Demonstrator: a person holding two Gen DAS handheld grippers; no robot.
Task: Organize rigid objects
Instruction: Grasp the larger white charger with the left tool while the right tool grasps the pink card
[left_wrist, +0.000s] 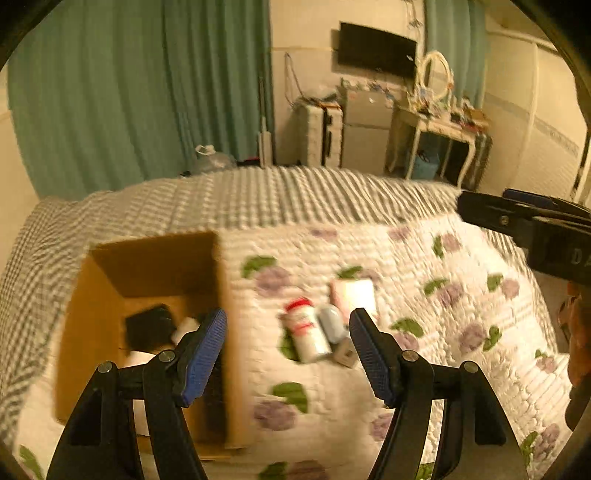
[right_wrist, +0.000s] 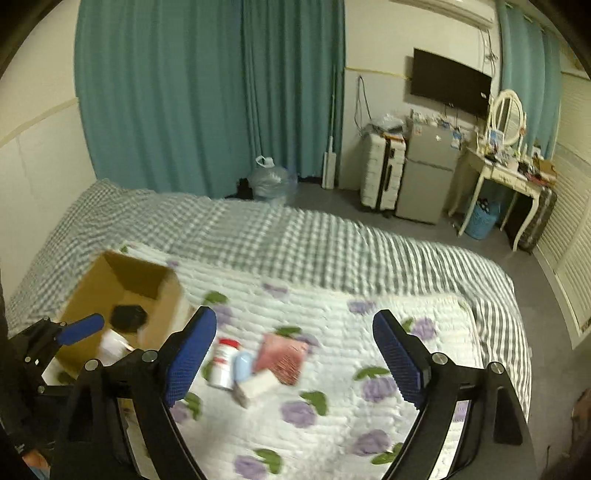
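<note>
An open cardboard box (left_wrist: 110, 295) stands on the bed at the left; it also shows in the right wrist view (right_wrist: 92, 291). Inside lie a black object (left_wrist: 149, 326) and white items. On the floral quilt lie a white bottle with a red cap (left_wrist: 306, 330), a pale blue object (left_wrist: 332, 323), a small grey box (left_wrist: 345, 354) and a pink box (left_wrist: 354, 293). The same cluster shows in the right wrist view: bottle (right_wrist: 223, 363), blue object (right_wrist: 243, 365), white box (right_wrist: 258, 386), pink box (right_wrist: 282, 356). My left gripper (left_wrist: 288, 354) is open above the box's right edge. My right gripper (right_wrist: 295, 358) is open above the cluster.
The floral quilt (right_wrist: 351, 369) lies on a grey checked bedspread (right_wrist: 258, 236). Beyond the bed stand teal curtains (right_wrist: 184, 92), a water jug (right_wrist: 271, 181), a suitcase (right_wrist: 382, 170), a small fridge (right_wrist: 430, 173) and a dressing table (right_wrist: 506, 170). The right gripper shows in the left wrist view (left_wrist: 524, 221).
</note>
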